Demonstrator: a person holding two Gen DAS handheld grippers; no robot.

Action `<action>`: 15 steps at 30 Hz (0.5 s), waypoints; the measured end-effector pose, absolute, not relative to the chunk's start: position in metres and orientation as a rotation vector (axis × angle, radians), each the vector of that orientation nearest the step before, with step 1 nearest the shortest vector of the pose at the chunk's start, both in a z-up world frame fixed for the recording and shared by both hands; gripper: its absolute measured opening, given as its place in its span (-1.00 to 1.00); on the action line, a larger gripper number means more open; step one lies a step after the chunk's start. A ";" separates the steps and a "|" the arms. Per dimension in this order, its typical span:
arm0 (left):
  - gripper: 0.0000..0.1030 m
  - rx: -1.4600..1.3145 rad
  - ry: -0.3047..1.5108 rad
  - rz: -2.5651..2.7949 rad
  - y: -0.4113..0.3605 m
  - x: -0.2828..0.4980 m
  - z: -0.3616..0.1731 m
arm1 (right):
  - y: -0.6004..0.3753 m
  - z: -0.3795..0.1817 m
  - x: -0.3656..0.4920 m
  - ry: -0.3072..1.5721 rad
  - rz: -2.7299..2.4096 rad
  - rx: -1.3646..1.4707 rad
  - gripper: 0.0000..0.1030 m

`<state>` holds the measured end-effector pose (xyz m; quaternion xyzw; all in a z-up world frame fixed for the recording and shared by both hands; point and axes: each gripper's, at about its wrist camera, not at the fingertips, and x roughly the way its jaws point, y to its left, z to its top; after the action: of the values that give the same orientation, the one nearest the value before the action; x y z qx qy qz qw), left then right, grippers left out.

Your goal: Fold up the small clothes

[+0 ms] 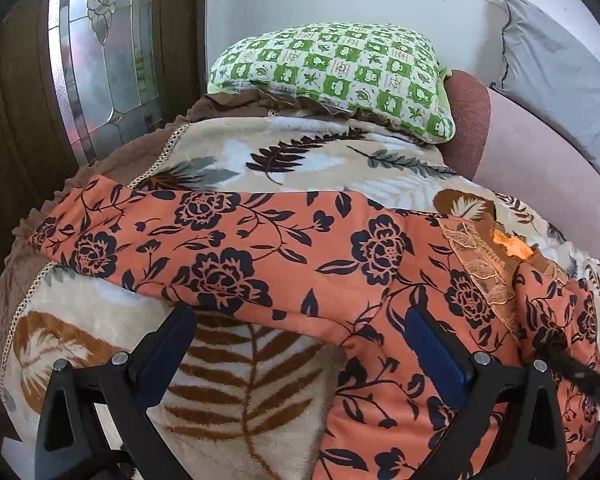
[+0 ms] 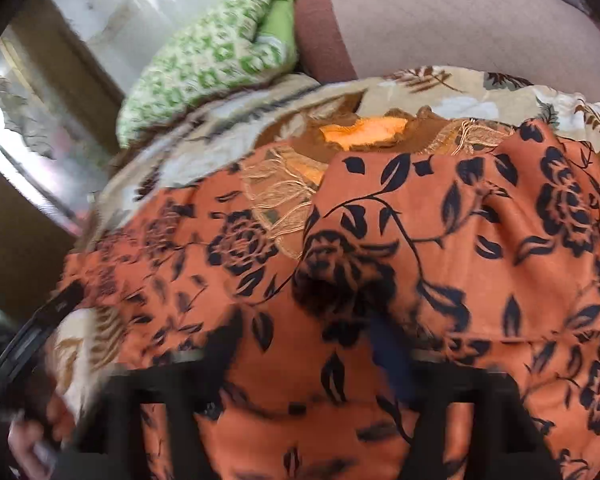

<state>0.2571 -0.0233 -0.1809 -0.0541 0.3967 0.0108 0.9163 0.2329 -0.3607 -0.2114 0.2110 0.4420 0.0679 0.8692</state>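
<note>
An orange garment with dark navy flowers [image 1: 284, 252] lies spread on a leaf-patterned blanket [image 1: 300, 156], one long sleeve stretched to the left. Its lace-trimmed neckline [image 1: 488, 264] lies at the right. My left gripper [image 1: 300, 332] is open just above the sleeve's lower edge; its right finger [image 1: 432, 348] rests over the cloth, its left finger [image 1: 168, 344] over the blanket. In the blurred right wrist view the garment [image 2: 380, 240] fills the frame, neckline [image 2: 364, 132] at the top. My right gripper [image 2: 304, 344] hovers over the garment's body with its jaws apart and nothing between them.
A green-and-white checked pillow [image 1: 340, 72] lies at the head of the bed by a pinkish bolster [image 1: 532, 160] and a grey cushion [image 1: 560, 80]. A wooden door with patterned glass [image 1: 96, 52] stands at the left. The bed's edge drops off at the left.
</note>
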 end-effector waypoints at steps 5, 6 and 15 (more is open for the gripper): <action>1.00 -0.117 0.813 0.012 -0.021 0.254 -0.179 | -0.434 -0.215 0.222 0.707 -0.017 0.895 0.43; 1.00 -0.119 0.811 0.012 -0.020 0.254 -0.178 | -0.445 -0.222 0.222 0.693 -0.069 0.983 0.42; 1.00 -0.125 0.796 0.043 -0.008 0.256 -0.176 | -0.404 -0.249 0.298 0.733 -0.006 1.188 0.42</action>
<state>0.2564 -0.0077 -0.1764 -0.0611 0.3872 0.0209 0.9198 0.2980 -0.4037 -0.2493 0.5469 0.3376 -0.0029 0.7661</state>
